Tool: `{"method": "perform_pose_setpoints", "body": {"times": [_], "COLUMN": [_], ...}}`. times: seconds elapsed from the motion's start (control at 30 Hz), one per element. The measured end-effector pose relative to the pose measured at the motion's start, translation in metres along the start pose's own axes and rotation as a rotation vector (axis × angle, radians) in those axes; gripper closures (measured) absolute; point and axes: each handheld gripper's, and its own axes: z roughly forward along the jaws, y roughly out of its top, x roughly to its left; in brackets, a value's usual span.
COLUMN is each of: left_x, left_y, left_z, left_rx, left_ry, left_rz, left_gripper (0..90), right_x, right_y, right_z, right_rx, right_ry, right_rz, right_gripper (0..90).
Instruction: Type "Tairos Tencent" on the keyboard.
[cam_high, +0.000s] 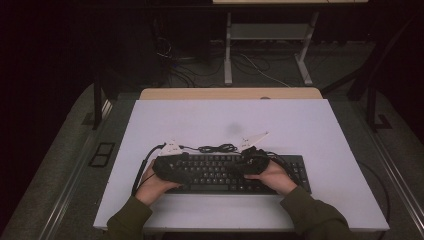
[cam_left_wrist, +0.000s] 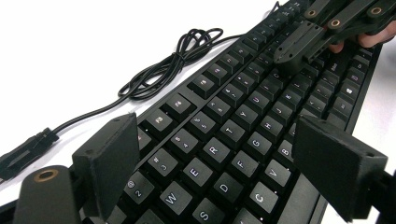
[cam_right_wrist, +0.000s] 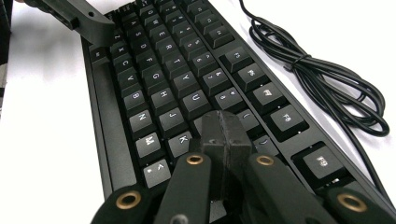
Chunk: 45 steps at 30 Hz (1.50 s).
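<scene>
1. Black pads of the left gripper (cam_left_wrist: 219, 165) are seen spread wide above the keyboard (cam_left_wrist: 243, 116)'s letter rows, with nothing held between them.
2. Closed jaws of the right gripper (cam_right_wrist: 224, 133) are pressed together, tip down near the K and L keys.
3. Key pressing is judged to be in hand; next, a chosen key must be met squarely by the closed tip.
4. Both hands are laid low over the keyboard, which sits at the table (cam_high: 300, 120)'s near edge beside its coiled cable (cam_high: 217, 148).

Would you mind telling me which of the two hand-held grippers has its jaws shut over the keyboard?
The right hand-held gripper: its jaws are pressed together into one tip above the keyboard keys. The left hand-held gripper has its jaws spread wide apart.
</scene>
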Motion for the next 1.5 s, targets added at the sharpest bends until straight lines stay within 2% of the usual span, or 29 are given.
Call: {"method": "perform_pose_setpoints", "body": {"times": [0.77,1.2,1.33,1.5], "left_x": [0.0,0.0,0.0,0.0], "left_y": [0.0,0.0,0.0,0.0], "left_z": [0.0,0.0,0.0,0.0], "left_rx": [0.002,-0.002,-0.002,-0.001], "left_ry": [0.004,0.004,0.004,0.003], "left_rz": [0.006,0.001,0.003,0.005], "left_gripper": [14.7,14.7,14.6,14.7], "right_x": [0.001,-0.002,-0.003,-0.003], "right_y": [-0.001,0.003,0.003,0.003], "right_z": [0.004,-0.011,-0.015,-0.018], "right_rx": [0.011,-0.047,-0.065,-0.091], "right_ry": [-0.007,-0.006,-0.009,-0.032], "right_rz": [-0.008,0.021,0.019,0.021], "right_gripper": [89.1,86.9,78.6,55.2]}}
